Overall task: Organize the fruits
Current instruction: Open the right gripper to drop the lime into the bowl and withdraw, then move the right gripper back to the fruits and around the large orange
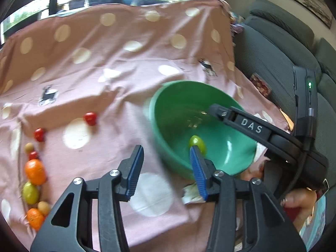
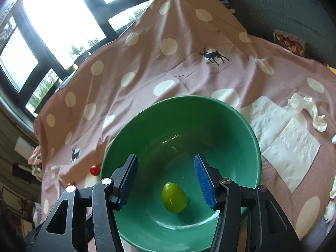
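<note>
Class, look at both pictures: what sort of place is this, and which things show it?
Probably a home living room: a grey sofa, a framed picture on the wall, large windows, and a table under a pink spotted cloth.

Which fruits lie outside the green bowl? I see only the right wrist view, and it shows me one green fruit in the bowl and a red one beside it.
Observer: In the left wrist view, an orange fruit and a yellow-green fruit lie in a row at the left edge of the cloth.
Operator: Does the left gripper hold one of them?
Observer: No, it is open, with nothing between its pads.
Operator: Are there small fruits too?
Observer: Yes, two small tan fruits lie in that same row.
</note>
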The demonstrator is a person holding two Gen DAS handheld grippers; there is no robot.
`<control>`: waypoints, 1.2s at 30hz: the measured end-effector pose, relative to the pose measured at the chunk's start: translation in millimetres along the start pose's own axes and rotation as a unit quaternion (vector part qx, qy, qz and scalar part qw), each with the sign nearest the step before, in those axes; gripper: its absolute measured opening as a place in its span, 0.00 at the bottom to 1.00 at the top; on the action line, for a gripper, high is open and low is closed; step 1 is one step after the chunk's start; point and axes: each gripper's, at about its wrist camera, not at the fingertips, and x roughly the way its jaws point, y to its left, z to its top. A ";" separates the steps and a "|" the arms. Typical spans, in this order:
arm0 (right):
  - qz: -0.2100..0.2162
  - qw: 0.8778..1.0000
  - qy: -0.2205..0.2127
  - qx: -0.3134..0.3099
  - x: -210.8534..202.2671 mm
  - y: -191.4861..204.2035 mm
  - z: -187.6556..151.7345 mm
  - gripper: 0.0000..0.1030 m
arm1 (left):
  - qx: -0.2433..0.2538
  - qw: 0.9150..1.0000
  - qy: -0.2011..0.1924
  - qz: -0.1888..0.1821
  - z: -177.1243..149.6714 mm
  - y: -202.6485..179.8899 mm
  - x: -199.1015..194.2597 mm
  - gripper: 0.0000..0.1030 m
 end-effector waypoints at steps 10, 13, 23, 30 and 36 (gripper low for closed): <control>-0.087 0.994 -0.017 -0.058 19.3 21.0 -6.3 0.56 | -0.158 0.977 -0.049 0.132 -41.0 114.5 -60.1 0.54; -0.129 0.988 -0.024 -0.080 25.6 24.9 -8.7 0.56 | -0.197 0.969 -0.045 0.145 -53.5 146.3 -64.0 0.54; -0.207 0.968 -0.050 -0.130 24.5 39.3 -15.9 0.56 | -0.264 0.950 -0.040 0.161 -69.8 197.6 -67.9 0.54; -0.225 0.959 -0.006 -0.170 14.0 47.9 -22.9 0.55 | -0.267 0.949 -0.045 0.164 -72.0 199.6 -73.0 0.55; -0.162 0.971 -0.020 -0.176 -10.8 60.6 -25.3 0.55 | -0.282 0.943 -0.048 0.168 -73.4 206.6 -77.4 0.57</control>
